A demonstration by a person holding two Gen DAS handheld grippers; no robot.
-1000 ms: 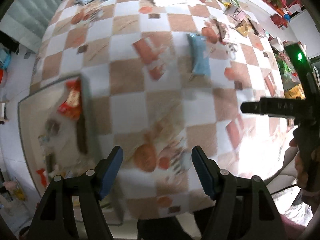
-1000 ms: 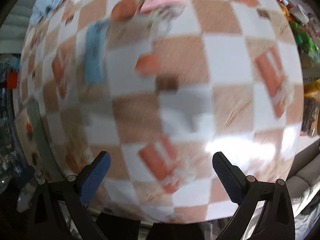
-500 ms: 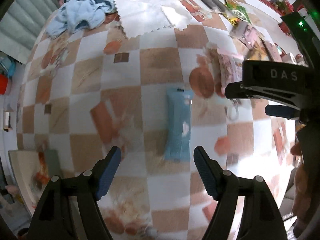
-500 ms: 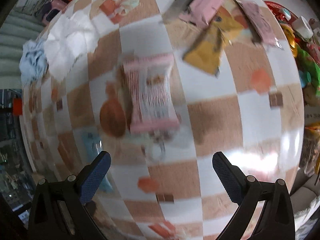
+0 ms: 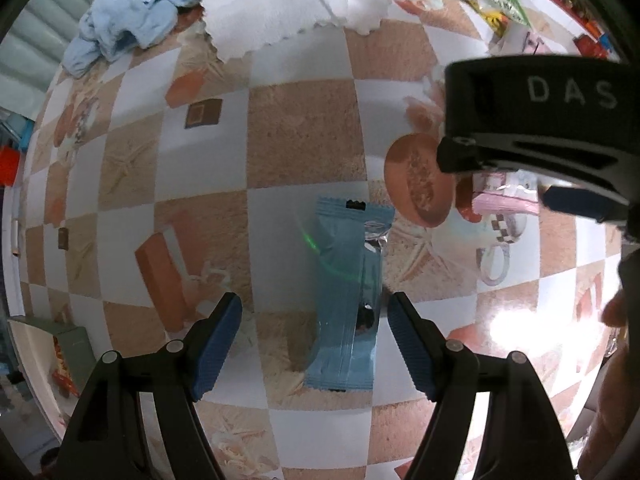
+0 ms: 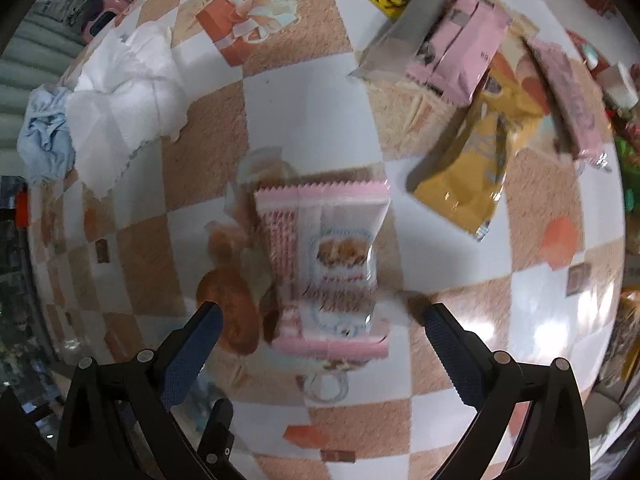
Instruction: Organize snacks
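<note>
Both grippers have swung in across the checkered tablecloth [image 5: 304, 128] since a second ago, and now I'm right over my targets. Left gripper [image 5: 314, 340] points straight down, jaws apart and empty, straddling the blue snack packet [image 5: 344, 300], pads not touching it. Right gripper [image 6: 320, 344] hangs wide open over the pink-and-white snack packet [image 6: 324, 264], nothing pinched yet. So I'd say we're early: neither pick is made, and beyond lie the yellow pouch [image 6: 476, 168] and pink wrappers [image 6: 460, 60], still scattered. Wrappers look glossy, crinkly film with serrated ends; the cloth shines like slick vinyl. Far back sit a rumpled white towel [image 5: 288, 4] and a crumpled blue cloth [image 5: 128, 20].
</note>
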